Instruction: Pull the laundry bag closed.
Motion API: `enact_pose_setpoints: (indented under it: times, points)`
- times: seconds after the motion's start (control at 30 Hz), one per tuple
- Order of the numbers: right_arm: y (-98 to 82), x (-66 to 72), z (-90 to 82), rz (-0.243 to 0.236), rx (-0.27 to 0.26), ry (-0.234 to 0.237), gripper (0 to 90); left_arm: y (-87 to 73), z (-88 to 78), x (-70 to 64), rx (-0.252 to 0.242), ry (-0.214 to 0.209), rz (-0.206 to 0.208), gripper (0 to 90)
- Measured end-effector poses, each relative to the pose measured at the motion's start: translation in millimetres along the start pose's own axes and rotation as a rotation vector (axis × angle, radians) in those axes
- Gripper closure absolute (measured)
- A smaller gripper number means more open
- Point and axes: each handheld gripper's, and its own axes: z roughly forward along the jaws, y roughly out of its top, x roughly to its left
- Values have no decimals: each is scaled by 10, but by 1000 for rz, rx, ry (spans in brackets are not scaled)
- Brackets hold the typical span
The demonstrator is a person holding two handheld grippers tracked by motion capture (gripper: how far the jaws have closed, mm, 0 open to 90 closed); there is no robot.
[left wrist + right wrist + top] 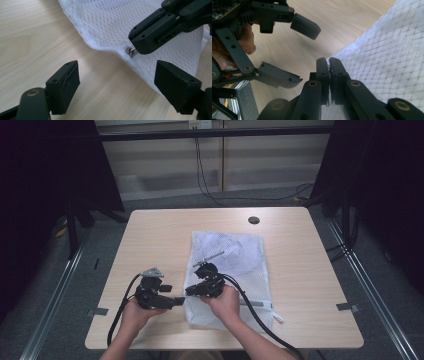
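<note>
a white mesh laundry bag lies flat on the light wooden table, right of the middle, its long side running from near the far edge toward the near edge, where its lower end stops a little short of the rim. the right gripper reaches in from the bag's near left corner, its jaws clenched on the bag's small metal zipper pull; in the left gripper view those black jaws come down from the upper right and pinch the silver tab right at the bag's hemmed edge, and in the right gripper view the two pads press together with a sliver of white cloth showing between them at the fabric's border. the left gripper sits just beside it on bare wood, to the left of the bag, jaws released and standing wide apart, nothing between them but table and, farther off, the bag's edge; its pads touch neither the cloth nor the pull. the two grippers are near each other, tips almost meeting at the bag's near left corner. a dark round cable hole sits near the table's far edge, well apart from the bag.
</note>
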Motion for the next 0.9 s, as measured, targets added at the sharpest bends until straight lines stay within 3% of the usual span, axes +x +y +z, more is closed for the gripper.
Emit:
enact_pose_setpoints:
  times: [0.4,0.67,0.83,0.9]
  points:
    - [2,12,-26,4,-11,1,871,-2,50,-41,-25,-73,-40,301]
    - [7,4,-43,-5,-20,4,871,-11,104,-36,-9,-130,-88,342]
    - [4,13,-45,-2,-20,5,871,-1,158,-51,9,-161,-144,410]
    - [4,12,-45,-3,-21,5,871,1,174,-53,14,-164,-138,418]
